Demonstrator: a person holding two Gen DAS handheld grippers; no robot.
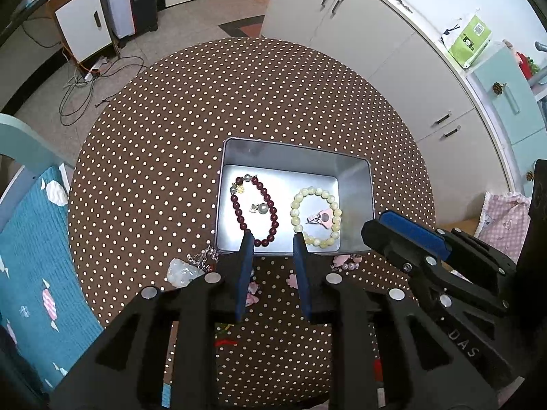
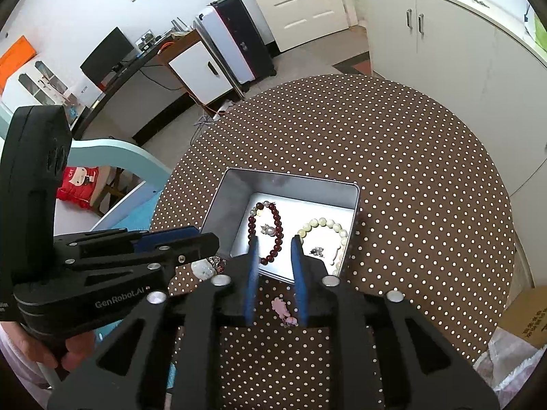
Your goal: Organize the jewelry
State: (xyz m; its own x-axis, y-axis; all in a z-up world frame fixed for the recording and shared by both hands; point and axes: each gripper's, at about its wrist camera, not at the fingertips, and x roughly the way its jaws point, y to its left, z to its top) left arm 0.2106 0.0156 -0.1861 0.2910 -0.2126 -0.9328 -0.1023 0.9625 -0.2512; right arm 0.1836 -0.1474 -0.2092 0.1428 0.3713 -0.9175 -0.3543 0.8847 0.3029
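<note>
An open metal tin (image 1: 355,171) (image 2: 225,201) stands on the round dotted table (image 1: 205,102). Inside lie a dark red bead bracelet (image 1: 273,212) (image 2: 278,220) and a pale yellow bead bracelet (image 1: 295,212) (image 2: 321,222), each ringing a small pendant. Loose on the cloth in front of the tin are a white stone pendant on a chain (image 1: 183,271) (image 2: 203,268), pink charms (image 1: 253,292) (image 2: 282,305) and a pink and pearl piece (image 1: 347,263). My left gripper (image 1: 273,239) (image 2: 177,239) hangs open over the tin's near rim, empty. My right gripper (image 2: 274,241) (image 1: 410,235) is beside it, open and empty.
A chair with a blue cushion (image 1: 30,273) is against the table's left side. White cabinets (image 1: 376,51) run along the far right. A cardboard box (image 2: 526,317) sits low at the right edge. A person's hand (image 2: 73,352) holds the left gripper's handle.
</note>
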